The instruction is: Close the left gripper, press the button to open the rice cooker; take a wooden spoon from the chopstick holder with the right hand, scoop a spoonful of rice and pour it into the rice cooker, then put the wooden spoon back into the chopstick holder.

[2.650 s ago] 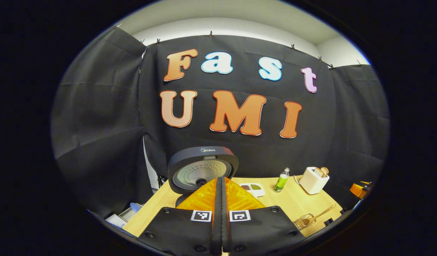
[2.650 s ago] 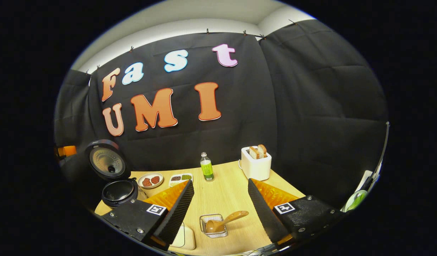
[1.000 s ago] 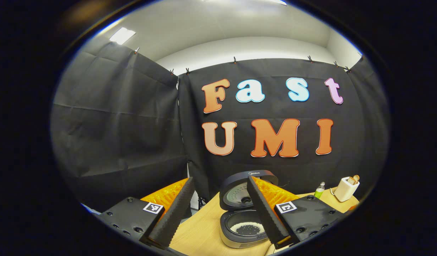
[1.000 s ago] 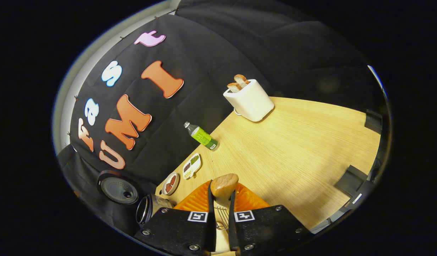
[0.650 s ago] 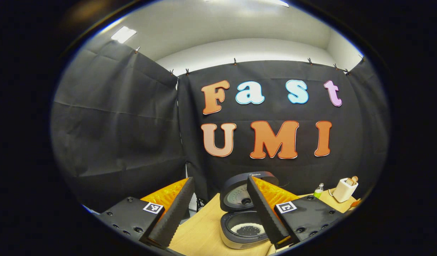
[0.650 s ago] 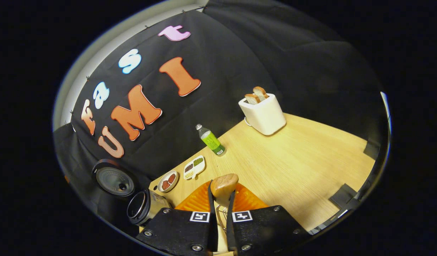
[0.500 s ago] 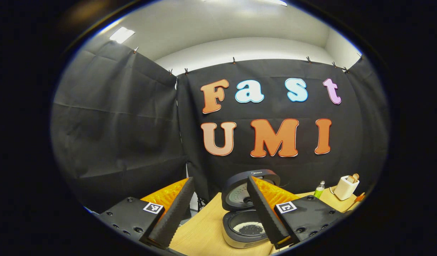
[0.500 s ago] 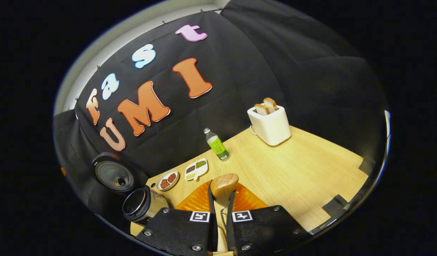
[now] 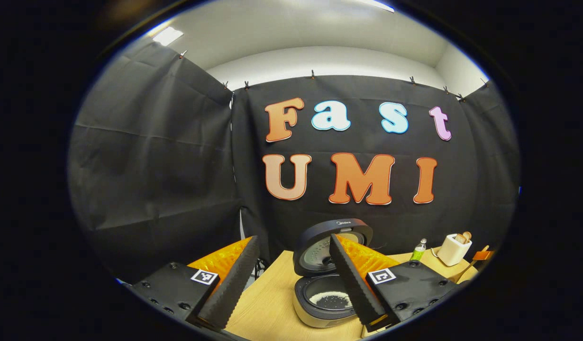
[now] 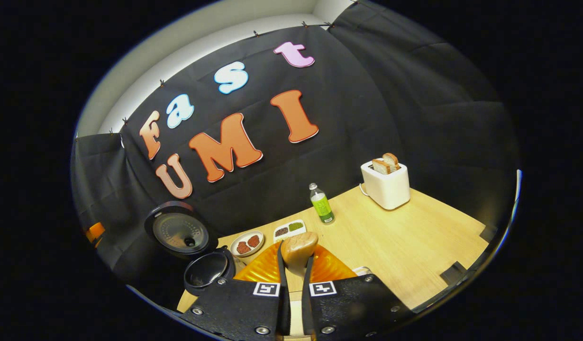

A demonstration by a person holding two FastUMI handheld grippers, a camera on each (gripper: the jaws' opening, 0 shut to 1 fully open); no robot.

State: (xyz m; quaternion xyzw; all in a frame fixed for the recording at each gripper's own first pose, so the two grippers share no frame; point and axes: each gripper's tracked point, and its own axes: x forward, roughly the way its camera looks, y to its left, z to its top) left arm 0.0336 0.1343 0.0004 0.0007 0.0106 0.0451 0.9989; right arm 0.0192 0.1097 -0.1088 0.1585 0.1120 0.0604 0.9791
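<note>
Left tool (image 9: 291, 265): jaws spread wide, nothing between them; it hangs above the near-left edge of the bench, and its right finger crosses in front of the cooker.
Right tool (image 10: 294, 265): jaws drawn narrow, both fingers pressing on the wooden spoon's handle; it is held above the bench.
Wooden spoon (image 10: 298, 248): rounded end sticks out past the fingertips of the right tool, lifted off the bench. Whether it carries rice cannot be told from this angle.
Rice cooker (image 9: 320, 303): open, standing at the left end of the bench. In the right gripper view it sits at lower left (image 10: 208, 270).
Cooker lid (image 9: 332, 239): raised upright behind the pot, inner plate facing forward; in the right gripper view it stands above the pot (image 10: 177, 229).
Inner pot (image 9: 329, 299): a thin patch of white grains lies on the dark bottom.
Bench (image 10: 405, 241): light wood, black cloth walls behind it.
Round dish (image 10: 246, 244): holds two reddish portions, just right of the cooker.
Divided tray (image 10: 289, 229): dark and green contents, beside the round dish.
Green bottle (image 10: 322, 204): upright, near the back wall, between the tray and the toaster.
Toaster (image 10: 386, 182): white, two bread slices standing in its slots, at the far right of the bench.
Chopstick holder: cannot make it out with confidence.
</note>
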